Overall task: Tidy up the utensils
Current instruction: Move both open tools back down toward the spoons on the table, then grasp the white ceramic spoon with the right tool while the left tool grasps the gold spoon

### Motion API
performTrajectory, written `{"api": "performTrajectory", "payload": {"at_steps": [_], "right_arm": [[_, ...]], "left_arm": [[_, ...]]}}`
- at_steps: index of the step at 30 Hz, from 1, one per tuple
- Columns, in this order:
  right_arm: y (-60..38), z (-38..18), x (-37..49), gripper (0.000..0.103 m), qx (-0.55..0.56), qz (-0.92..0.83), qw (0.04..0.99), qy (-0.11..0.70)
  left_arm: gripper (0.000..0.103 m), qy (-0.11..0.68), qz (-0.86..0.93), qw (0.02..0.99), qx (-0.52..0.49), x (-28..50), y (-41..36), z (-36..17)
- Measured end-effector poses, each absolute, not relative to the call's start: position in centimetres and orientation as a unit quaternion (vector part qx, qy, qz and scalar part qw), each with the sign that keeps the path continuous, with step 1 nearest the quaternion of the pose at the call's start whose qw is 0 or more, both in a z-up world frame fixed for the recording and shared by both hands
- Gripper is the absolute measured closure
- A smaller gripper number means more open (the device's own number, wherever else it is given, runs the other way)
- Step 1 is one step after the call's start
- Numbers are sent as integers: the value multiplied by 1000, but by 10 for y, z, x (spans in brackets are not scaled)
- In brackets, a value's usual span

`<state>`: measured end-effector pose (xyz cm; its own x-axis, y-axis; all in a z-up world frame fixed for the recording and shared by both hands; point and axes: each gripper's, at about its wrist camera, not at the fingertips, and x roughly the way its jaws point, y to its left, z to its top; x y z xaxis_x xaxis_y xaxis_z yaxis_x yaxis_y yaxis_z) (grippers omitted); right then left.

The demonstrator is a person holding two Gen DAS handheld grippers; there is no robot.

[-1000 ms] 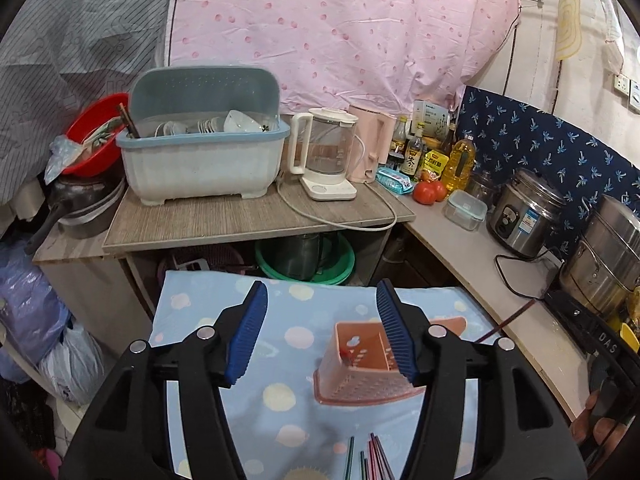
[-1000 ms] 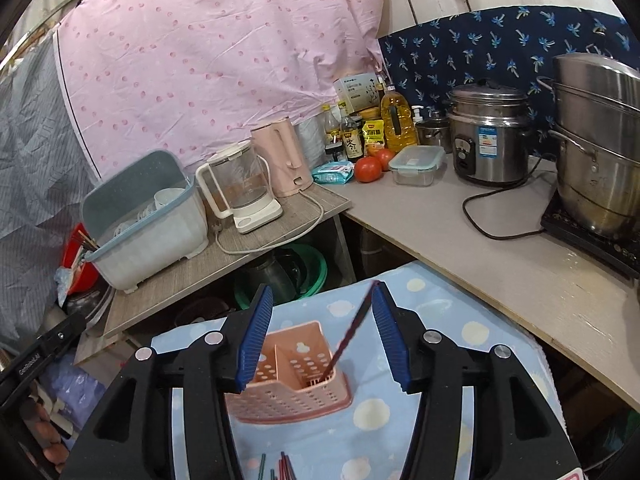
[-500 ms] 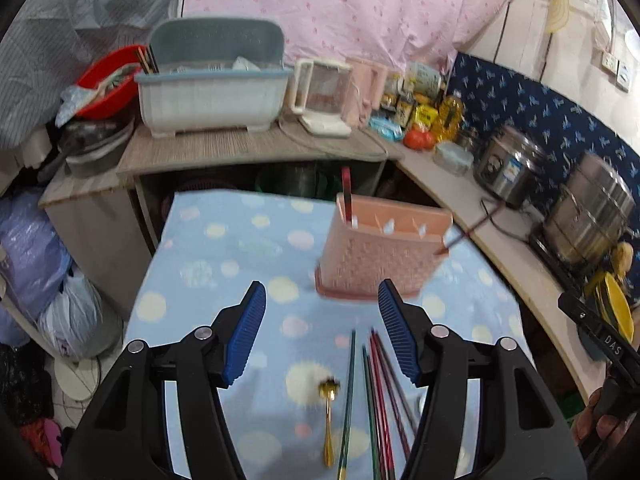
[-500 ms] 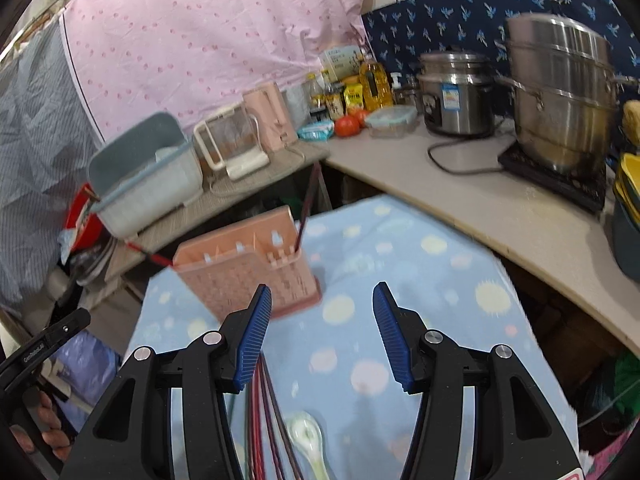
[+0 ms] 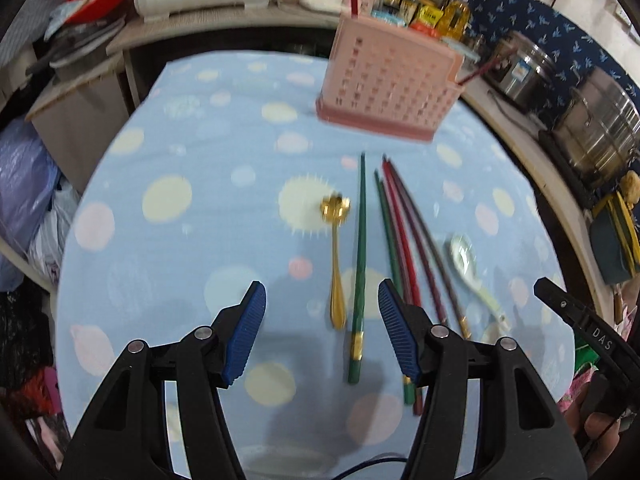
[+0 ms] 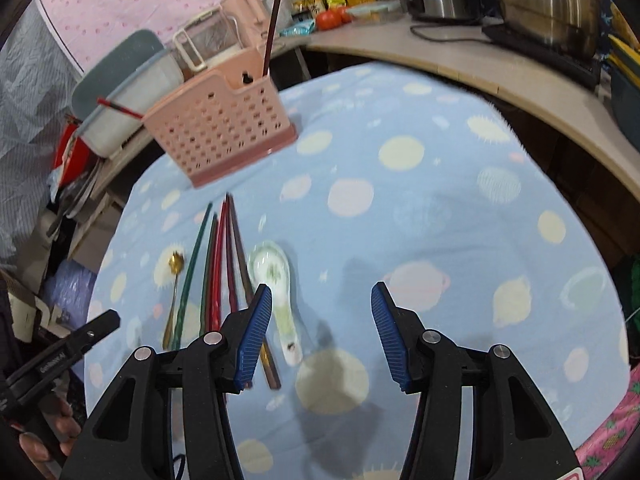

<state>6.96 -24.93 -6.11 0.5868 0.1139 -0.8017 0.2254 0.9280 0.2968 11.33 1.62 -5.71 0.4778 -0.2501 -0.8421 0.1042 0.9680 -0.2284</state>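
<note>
Spotted blue cloth (image 5: 168,248) spread over the counter, carrying all loose utensils. Left hand-held gripper (image 5: 322,334): jaws wide apart, nothing between them, hovering over the near edge of the cloth above the handle ends of the spoon and chopsticks. Gold spoon (image 5: 337,256): lying flat near the middle of the cloth, bowl toward the far edge, handle toward the near edge. Green chopstick (image 5: 359,272): just right of the gold spoon, lying lengthwise, gold band at its near end. Bundle of chopsticks (image 5: 404,240): green, red and dark ones side by side, just right of the single green chopstick, tips fanning toward the basket. White ceramic spoon (image 6: 276,280): right of the bundle, bowl up, green pattern inside, handle toward the near edge, just beside the left finger of the right gripper. Pink perforated basket (image 5: 390,84): standing upright at the far edge of the cloth, beyond the chopstick tips; one dark red chopstick (image 6: 271,34) stands in it at one end, another red chopstick (image 6: 120,109) leans out at the other. Right hand-held gripper (image 6: 322,334): jaws wide apart, empty, over the near right part of the cloth. Steel pots (image 6: 548,0): on the side worktop, far right.
</note>
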Motion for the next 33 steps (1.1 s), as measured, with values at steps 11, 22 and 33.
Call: {"api": "performTrajectory", "payload": {"at_steps": [11, 22, 33], "right_arm": [[-229, -90, 79, 72, 184, -4, 862, 473], [-224, -107, 90, 89, 193, 7, 853, 485], [-220, -115, 88, 92, 192, 16, 850, 490]], "left_arm": [[47, 517, -100, 848, -64, 92, 15, -79], [47, 533, -93, 839, -60, 78, 21, -92], [48, 532, -87, 841, -52, 82, 18, -93]]}}
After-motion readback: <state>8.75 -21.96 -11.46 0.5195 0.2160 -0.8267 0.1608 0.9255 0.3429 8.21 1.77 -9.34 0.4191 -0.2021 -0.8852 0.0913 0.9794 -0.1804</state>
